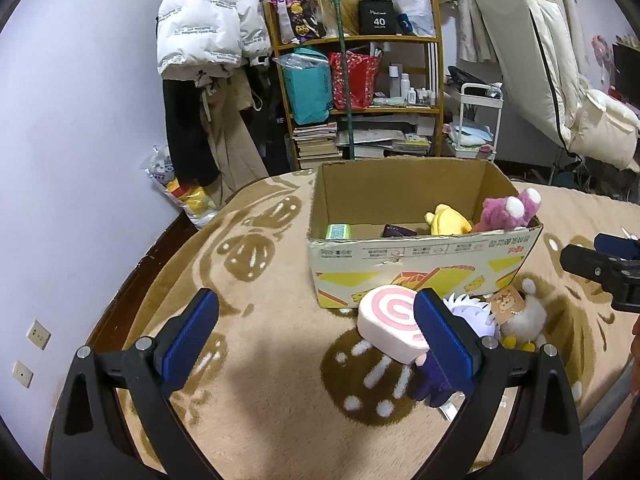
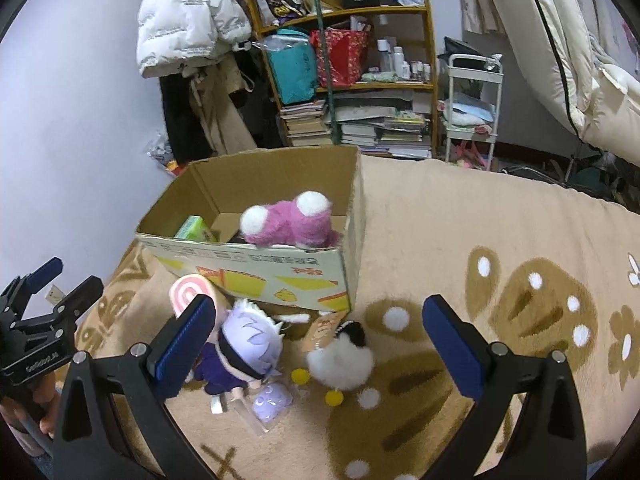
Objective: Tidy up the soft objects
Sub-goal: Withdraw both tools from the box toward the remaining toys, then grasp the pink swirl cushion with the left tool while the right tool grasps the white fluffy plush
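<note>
On the shelf (image 1: 356, 38), a black box (image 1: 377, 17) reads "40".

A wooden shelf unit (image 1: 434, 46) stands against the far wall. Its top tier carries a black box marked "40" (image 1: 378, 18); the middle tier holds a teal bag (image 1: 308, 88), a red patterned bag (image 1: 354, 78) and small white bottles (image 1: 404, 86). Stacked books (image 1: 316, 144) fill the bottom. A green pole (image 1: 345, 76) leans against the front. To the left hangs a white puffer jacket (image 1: 200, 20); to the right stands a white trolley (image 1: 478, 120), beside what may be a folded mattress (image 1: 532, 56).
</note>
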Demonstrator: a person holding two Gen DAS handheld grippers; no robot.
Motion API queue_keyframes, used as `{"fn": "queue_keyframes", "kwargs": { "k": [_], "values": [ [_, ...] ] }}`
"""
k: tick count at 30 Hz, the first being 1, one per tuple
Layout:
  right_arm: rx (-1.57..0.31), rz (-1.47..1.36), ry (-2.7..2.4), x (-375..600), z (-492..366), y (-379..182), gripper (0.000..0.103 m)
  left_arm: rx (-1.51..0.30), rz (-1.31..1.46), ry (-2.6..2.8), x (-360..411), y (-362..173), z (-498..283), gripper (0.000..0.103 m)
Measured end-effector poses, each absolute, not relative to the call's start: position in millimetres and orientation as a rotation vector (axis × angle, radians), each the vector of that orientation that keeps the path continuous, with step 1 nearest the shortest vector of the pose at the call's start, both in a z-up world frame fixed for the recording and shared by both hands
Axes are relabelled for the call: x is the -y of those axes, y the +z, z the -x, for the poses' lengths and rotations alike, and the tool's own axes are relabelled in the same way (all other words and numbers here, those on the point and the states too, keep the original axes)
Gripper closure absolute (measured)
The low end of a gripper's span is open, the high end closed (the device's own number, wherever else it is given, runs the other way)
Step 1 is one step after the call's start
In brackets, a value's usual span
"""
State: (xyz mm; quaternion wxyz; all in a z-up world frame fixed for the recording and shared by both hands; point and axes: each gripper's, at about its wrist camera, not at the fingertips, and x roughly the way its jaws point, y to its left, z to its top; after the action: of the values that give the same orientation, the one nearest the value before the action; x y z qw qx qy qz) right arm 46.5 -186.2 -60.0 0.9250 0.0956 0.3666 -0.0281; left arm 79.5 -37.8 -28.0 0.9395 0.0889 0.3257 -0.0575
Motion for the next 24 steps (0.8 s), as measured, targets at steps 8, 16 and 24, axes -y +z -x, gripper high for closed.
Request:
{"fn": "queue_keyframes", "kwargs": {
  "k": [8, 16, 24],
  "values": [
    [-0.803, -0.162, -0.128, 191, -57, -71, 0.000, -0.673, -0.220, -0.156, 56, -45, -85, 0.006],
    [-0.870, -0.190, -0.123, 195, -68, -87, 0.000, -0.713, -0.233, -0.213, 71, -62, -93, 0.006],
    [-0.945, -0.201, -0.089, 187, -79, -105, 0.000, -0.751, -0.257, -0.236, 78, -80, -101, 0.006]
  ]
}}
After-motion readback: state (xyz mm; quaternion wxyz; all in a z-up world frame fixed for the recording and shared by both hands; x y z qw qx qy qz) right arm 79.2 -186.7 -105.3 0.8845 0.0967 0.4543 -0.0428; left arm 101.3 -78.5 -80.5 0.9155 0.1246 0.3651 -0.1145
